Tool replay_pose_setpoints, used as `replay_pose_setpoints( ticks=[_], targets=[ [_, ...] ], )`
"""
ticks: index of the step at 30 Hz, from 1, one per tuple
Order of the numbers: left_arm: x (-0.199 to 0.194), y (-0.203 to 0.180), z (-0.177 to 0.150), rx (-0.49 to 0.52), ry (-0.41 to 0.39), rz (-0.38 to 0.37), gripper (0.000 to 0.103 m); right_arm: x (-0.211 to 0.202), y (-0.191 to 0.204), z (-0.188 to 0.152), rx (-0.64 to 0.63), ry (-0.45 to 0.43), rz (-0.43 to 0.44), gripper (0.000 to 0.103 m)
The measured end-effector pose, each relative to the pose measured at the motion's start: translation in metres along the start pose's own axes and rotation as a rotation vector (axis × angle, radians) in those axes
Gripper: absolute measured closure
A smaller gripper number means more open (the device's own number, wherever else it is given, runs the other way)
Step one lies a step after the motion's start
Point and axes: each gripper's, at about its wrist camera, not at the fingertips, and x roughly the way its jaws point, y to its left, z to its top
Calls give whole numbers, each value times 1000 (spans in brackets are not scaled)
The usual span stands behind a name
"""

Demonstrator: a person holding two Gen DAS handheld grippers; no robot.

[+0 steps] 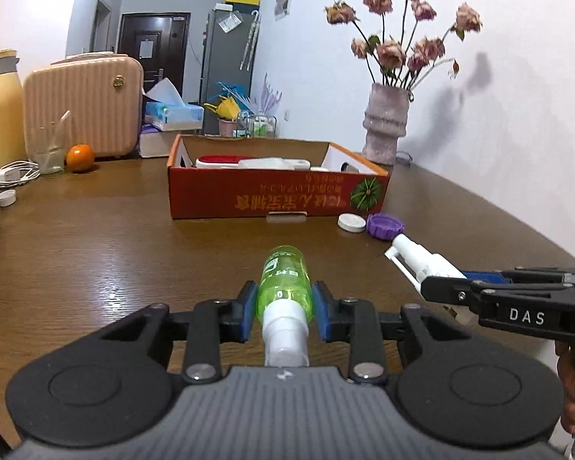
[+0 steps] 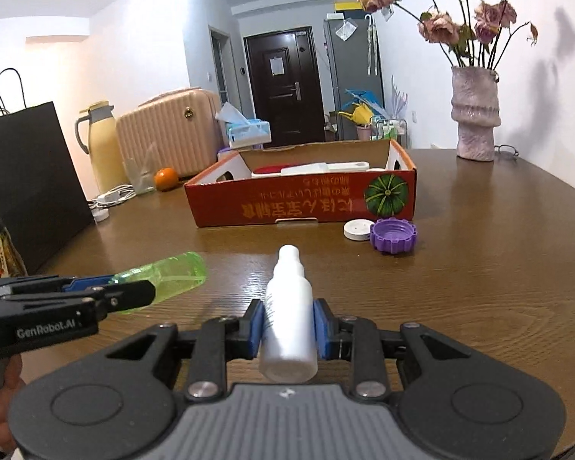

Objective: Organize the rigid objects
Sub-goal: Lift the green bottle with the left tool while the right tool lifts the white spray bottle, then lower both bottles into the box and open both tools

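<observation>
Left hand-held gripper (image 1: 285, 308): blue pads clenched on the translucent green plastic spray bottle (image 1: 285, 280). The grip sits at the shoulder, just below the white spray head; the base points forward toward the open red cardboard box (image 1: 278, 197). In the right wrist view the bottle appears to hang clear of the brown wood-grain desk (image 1: 96, 253), roughly level.

Right hand-held gripper (image 2: 288, 326): blue pads clenched on the white plastic spray bottle (image 2: 288, 314), gripped across the body, nozzle forward, flat base toward the camera. Also carried off the desk.

Judgement: both bottles are gripped across their narrow width and aimed lengthwise at the box, presumably so each can go in over the near wall end-first. The box looks like the collection point; it already holds a flat white item and something red, details too small to read.

Edges and room:
- Near wall of the box faces both grippers; its top rim must be cleared before lowering.
- Bare desk lies between the bottles and the box, nothing in the straight path.
- A round white plastic cap (image 2: 358, 229) and a ribbed purple plastic lid (image 2: 393, 235) sit touching or nearly so, just in front of the box's right corner, beside the right gripper's line of approach.
- The two grippers ride side by side, near each other; simultaneous entry risks a knock.
- The pale pink ceramic vase of dried roses (image 2: 475, 115) stands beyond the box to the right, well apart.
</observation>
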Motion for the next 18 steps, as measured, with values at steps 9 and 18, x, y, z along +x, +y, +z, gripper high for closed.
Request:
replay_pose_setpoints(
  ticks=[9, 18],
  targets=[
    [-7, 0, 10, 9, -32, -25, 72, -5, -4, 0, 21, -9, -13, 76],
    [32, 8, 46, 45, -45, -63, 72, 34, -15, 37, -36, -31, -50, 76]
  ],
)
